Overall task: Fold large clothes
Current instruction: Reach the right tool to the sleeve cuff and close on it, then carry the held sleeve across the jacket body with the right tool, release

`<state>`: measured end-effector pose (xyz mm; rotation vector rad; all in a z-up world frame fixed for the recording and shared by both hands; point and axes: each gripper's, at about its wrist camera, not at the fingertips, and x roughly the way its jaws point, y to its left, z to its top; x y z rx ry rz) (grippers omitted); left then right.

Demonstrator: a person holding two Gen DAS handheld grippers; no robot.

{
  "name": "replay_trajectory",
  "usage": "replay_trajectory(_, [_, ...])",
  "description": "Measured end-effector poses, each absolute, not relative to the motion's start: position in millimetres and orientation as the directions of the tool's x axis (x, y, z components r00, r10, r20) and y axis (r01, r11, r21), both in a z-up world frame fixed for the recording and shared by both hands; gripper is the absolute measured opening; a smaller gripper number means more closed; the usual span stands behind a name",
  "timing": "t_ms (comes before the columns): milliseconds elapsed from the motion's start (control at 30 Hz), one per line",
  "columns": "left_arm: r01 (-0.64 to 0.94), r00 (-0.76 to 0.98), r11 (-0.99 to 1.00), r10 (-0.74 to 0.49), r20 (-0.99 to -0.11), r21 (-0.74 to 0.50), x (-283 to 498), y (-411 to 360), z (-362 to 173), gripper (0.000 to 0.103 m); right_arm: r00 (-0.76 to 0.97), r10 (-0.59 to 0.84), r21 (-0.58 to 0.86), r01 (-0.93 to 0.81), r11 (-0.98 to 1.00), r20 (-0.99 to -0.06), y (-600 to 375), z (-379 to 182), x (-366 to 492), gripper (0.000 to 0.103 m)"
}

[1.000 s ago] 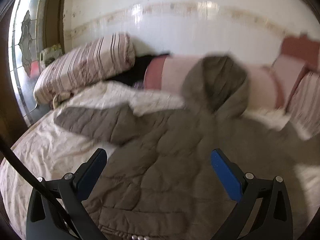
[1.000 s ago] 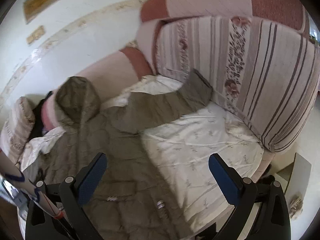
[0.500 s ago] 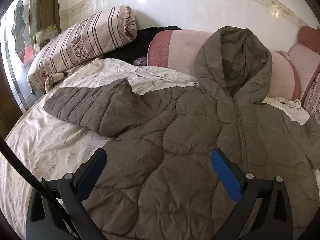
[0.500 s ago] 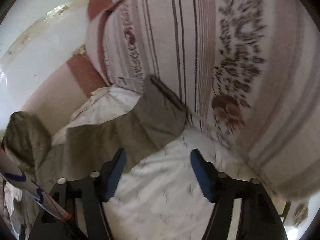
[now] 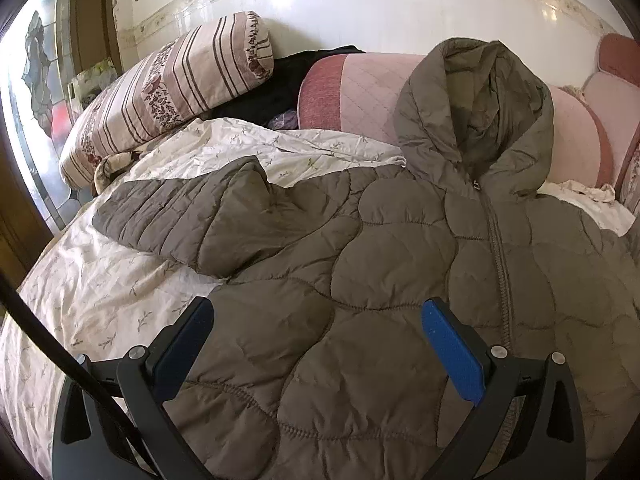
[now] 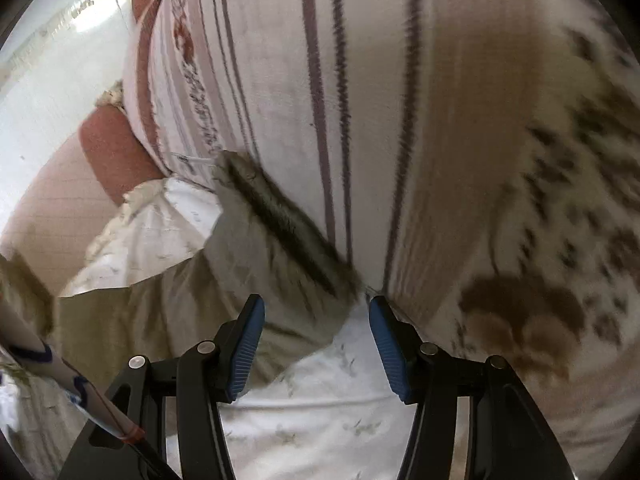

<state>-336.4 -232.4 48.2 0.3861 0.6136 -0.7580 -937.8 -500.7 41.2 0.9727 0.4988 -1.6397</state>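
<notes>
An olive quilted hooded jacket [image 5: 400, 264] lies front up on a bed with a pale floral sheet [image 5: 100, 296]. Its hood [image 5: 476, 120] rests against a pink headboard cushion [image 5: 360, 96]. One sleeve [image 5: 188, 216] lies spread to the left. My left gripper [image 5: 316, 320] is open and empty, hovering over the jacket's lower body. In the right wrist view the other sleeve's cuff [image 6: 280, 240] lies against a striped pillow [image 6: 400, 120]. My right gripper [image 6: 316, 320] is open, its jaws partly narrowed, right at the cuff's end and holding nothing.
A striped floral bolster [image 5: 168, 88] lies at the back left with dark clothing [image 5: 288, 76] beside it. A white tiled wall [image 5: 360, 8] runs behind the bed. A window with stained glass [image 5: 36, 60] is at far left.
My right gripper has moved in close to the right sleeve cuff and its jaws have narrowed. My left gripper has tilted and moved slightly closer over the jacket, staying open.
</notes>
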Motion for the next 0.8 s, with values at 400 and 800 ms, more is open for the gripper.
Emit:
replay_trajectory(400, [0.752,0.560,0.649,-0.538,-0.630,0.115,-342,-232,52,0.103,-0.086,-0.706,0.134,0.959,-0.250,-0.703,-470,110,-912,0.014])
replay_trajectory(800, [0.721,0.571,0.691,-0.547,-0.612,0.055,-323,-211,74,0.103,0.191,-0.829,0.244,0.967,0.068,-0.526,-386,247,-786,0.013])
